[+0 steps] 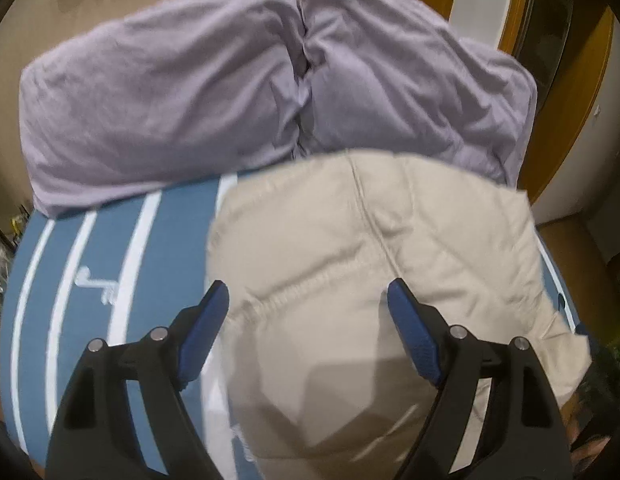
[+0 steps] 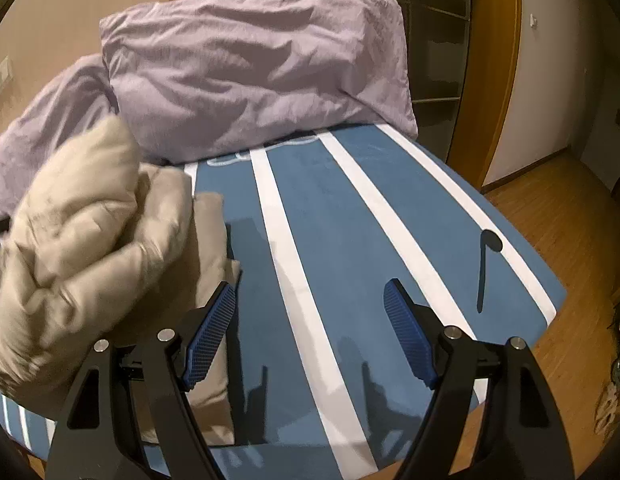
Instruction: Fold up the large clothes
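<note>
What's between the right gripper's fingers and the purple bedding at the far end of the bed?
In the right wrist view, only bare blue and white striped bed cover lies between the right gripper and the purple bedding.

A lilac duvet lies bunched on the blue striped bedspread; beyond is a wood floor.

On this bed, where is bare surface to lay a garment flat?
Free: the striped blue cover between the beige garment, the lilac duvet and the bed's outer edge. A narrower strip lies beyond the garment. Crowded: the head end under the duvet.
</note>
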A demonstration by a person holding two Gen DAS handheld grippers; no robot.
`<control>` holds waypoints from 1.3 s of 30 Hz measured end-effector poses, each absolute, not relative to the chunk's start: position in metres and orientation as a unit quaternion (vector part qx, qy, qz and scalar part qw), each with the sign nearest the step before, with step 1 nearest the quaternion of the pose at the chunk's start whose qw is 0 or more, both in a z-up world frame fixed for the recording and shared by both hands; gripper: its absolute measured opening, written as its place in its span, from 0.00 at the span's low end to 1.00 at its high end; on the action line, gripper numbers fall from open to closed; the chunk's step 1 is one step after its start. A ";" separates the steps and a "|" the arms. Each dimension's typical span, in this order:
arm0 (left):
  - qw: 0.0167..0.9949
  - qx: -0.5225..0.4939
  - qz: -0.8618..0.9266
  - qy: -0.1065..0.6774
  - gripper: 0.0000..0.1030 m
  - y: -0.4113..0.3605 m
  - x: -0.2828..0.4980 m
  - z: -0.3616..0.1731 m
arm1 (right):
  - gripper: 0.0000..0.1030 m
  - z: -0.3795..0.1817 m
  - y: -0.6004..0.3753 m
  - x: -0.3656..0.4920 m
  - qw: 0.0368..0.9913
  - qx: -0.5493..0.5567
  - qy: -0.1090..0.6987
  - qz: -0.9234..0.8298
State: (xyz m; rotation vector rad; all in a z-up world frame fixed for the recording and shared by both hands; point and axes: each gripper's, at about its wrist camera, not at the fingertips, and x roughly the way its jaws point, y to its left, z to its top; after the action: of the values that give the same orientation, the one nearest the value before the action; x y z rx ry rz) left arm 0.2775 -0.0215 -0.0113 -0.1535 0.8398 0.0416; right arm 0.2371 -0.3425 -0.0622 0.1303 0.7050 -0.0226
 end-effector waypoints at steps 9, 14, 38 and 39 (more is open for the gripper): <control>0.907 -0.068 0.005 0.417 0.79 -0.057 0.285 -0.037 | 0.53 -0.014 -0.330 0.233 0.947 0.097 0.299 0.060; 0.908 -0.049 0.003 0.415 0.79 -0.071 0.287 -0.043 | 0.34 -0.011 -0.302 0.232 0.942 0.087 0.302 0.117; 0.915 -0.049 0.012 0.401 0.83 -0.060 0.293 -0.052 | 0.26 -0.089 -0.253 0.259 0.916 0.049 0.376 0.127; 0.915 -0.047 0.012 0.401 0.83 -0.060 0.294 -0.052 | 0.26 -0.092 -0.254 0.260 0.916 0.051 0.377 0.127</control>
State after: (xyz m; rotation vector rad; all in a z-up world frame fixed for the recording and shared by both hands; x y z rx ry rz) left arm 0.2937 -0.0604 -0.0523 -0.0961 0.8252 0.0254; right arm 0.2600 -0.2535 -0.0918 0.1046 0.7752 0.2610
